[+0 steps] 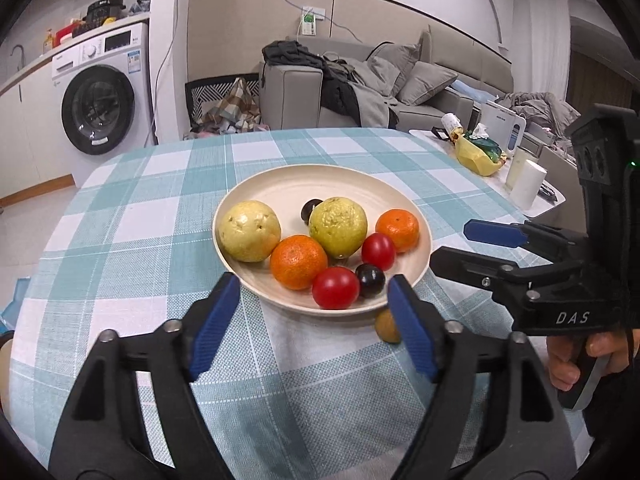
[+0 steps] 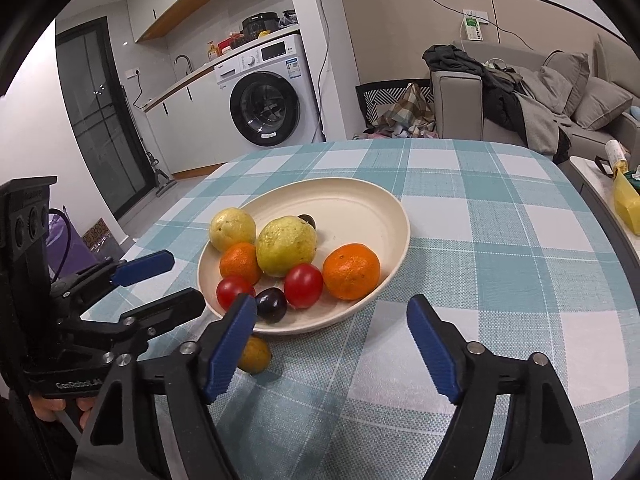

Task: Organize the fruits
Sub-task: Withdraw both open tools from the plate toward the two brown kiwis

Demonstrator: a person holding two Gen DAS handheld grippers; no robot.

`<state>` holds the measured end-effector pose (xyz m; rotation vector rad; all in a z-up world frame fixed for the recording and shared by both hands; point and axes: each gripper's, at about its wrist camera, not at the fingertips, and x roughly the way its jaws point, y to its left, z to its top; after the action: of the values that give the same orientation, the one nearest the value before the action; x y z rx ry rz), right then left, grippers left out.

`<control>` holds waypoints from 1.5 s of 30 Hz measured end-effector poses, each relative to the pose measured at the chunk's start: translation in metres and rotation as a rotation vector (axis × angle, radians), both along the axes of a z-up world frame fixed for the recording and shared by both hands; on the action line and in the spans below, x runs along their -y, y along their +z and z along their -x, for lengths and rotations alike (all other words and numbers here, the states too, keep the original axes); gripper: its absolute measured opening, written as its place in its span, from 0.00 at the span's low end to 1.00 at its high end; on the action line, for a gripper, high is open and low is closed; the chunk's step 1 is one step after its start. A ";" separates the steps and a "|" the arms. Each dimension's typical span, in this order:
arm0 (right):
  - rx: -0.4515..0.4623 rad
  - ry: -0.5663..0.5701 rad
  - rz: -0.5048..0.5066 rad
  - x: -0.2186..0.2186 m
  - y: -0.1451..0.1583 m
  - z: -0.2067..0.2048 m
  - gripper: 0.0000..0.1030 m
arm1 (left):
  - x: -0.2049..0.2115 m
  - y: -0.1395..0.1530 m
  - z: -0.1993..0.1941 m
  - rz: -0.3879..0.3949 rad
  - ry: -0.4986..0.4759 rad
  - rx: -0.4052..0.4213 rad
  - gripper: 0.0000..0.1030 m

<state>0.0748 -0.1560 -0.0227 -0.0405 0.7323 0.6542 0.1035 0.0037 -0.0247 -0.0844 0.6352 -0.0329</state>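
1. Left wrist view looks down on a cream plate (image 1: 416, 216) that sits on a bench (image 1: 120, 220) covered in a teal-and-white checked cloth.
2. On the plate lie two yellow-green guavas (image 1: 250, 230) (image 1: 338, 226), two oranges (image 1: 298, 262) (image 1: 398, 229), two red tomatoes (image 1: 335, 288) (image 1: 378, 252) and two dark plums (image 1: 370, 275) (image 1: 310, 210).
3. One small brownish-yellow fruit (image 1: 386, 326) rests on the cloth, just beside the plate's near rim and apart from the other fruit.
4. Left gripper (image 1: 314, 328) is released, its blue pads spread wide with nothing between them; it hovers at the plate's near edge.
5. Its right-hand pad partly hides the small fruit on the cloth.
6. Right gripper (image 2: 332, 350) is likewise released and empty, its jaws apart over bare cloth in front of the plate.
7. From the right wrist view, the small fruit (image 2: 256, 356) lies just behind that gripper's left pad, not pressed by it.
8. Each gripper shows in the other's view, held by a hand (image 1: 576, 360) at the handle.
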 end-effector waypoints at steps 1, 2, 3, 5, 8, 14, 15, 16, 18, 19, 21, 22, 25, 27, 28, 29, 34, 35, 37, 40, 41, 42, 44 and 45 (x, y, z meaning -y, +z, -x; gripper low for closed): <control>-0.001 0.003 -0.003 0.001 0.000 0.001 0.82 | 0.001 0.001 0.002 -0.004 -0.001 0.004 0.80; 0.000 0.004 -0.002 0.002 0.000 0.003 0.85 | 0.002 0.001 0.004 -0.008 -0.001 0.009 0.80; 0.000 0.003 0.000 0.003 0.000 0.003 0.86 | 0.002 0.002 0.005 -0.009 -0.001 0.011 0.80; 0.001 0.003 0.004 0.005 0.000 0.005 0.89 | 0.003 0.002 0.007 -0.006 -0.001 0.010 0.80; 0.004 0.008 0.009 0.006 0.001 0.008 0.96 | 0.004 0.003 0.010 -0.003 0.007 0.006 0.83; 0.028 -0.002 0.004 0.008 0.004 0.011 1.00 | 0.005 0.006 0.020 -0.010 0.026 0.034 0.99; 0.030 -0.004 0.004 0.009 0.004 0.011 1.00 | 0.006 0.007 0.021 -0.015 0.027 0.042 0.99; 0.031 -0.004 0.004 0.009 0.004 0.012 1.00 | 0.006 0.008 0.023 -0.019 0.026 0.048 0.99; 0.031 0.001 0.016 0.008 0.004 0.012 1.00 | 0.007 0.008 0.025 -0.018 0.015 0.044 0.99; 0.032 0.004 0.023 0.008 0.004 0.013 1.00 | 0.007 0.008 0.026 -0.019 0.014 0.042 0.99; 0.036 0.010 0.034 0.010 0.005 0.017 1.00 | 0.007 0.009 0.029 -0.020 0.017 0.048 0.99; 0.038 0.012 0.036 0.011 0.005 0.019 1.00 | 0.007 0.010 0.031 -0.018 0.017 0.052 0.99; 0.041 0.015 0.039 0.014 0.005 0.024 1.00 | 0.008 0.010 0.034 -0.014 0.015 0.058 0.99; 0.039 0.015 0.040 0.016 0.005 0.028 1.00 | 0.008 0.011 0.035 -0.019 0.019 0.061 0.99; 0.039 0.015 0.043 0.017 0.005 0.030 1.00 | 0.008 0.011 0.036 -0.022 0.021 0.064 0.99; 0.040 0.013 0.046 0.018 0.005 0.032 1.00 | 0.009 0.012 0.037 -0.026 0.022 0.069 0.99; 0.043 0.010 0.054 0.024 0.005 0.040 1.00 | 0.010 0.013 0.043 -0.025 0.020 0.074 0.99; 0.043 0.010 0.056 0.026 0.006 0.042 1.00 | 0.010 0.013 0.044 -0.024 0.025 0.078 0.99; 0.046 0.010 0.065 0.029 0.008 0.046 1.00 | 0.008 0.014 0.047 -0.020 0.034 0.089 0.99; 0.044 0.027 0.082 0.032 0.009 0.054 1.00 | 0.006 0.013 0.045 -0.014 0.038 0.079 0.99; 0.041 0.039 0.090 0.032 0.010 0.057 1.00 | 0.006 0.013 0.045 -0.013 0.040 0.076 0.99; 0.041 0.056 0.101 0.032 0.011 0.060 1.00 | 0.005 0.013 0.045 -0.012 0.040 0.075 0.99; 0.049 0.078 0.123 0.033 0.012 0.067 1.00 | 0.005 0.013 0.046 -0.012 0.039 0.077 0.99; 0.045 0.094 0.131 0.033 0.012 0.070 1.00 | 0.005 0.013 0.045 -0.013 0.039 0.076 0.99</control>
<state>0.0050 -0.1888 -0.0107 -0.2101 0.7320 0.6923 0.0582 -0.0017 -0.0116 -0.0825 0.5580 0.0055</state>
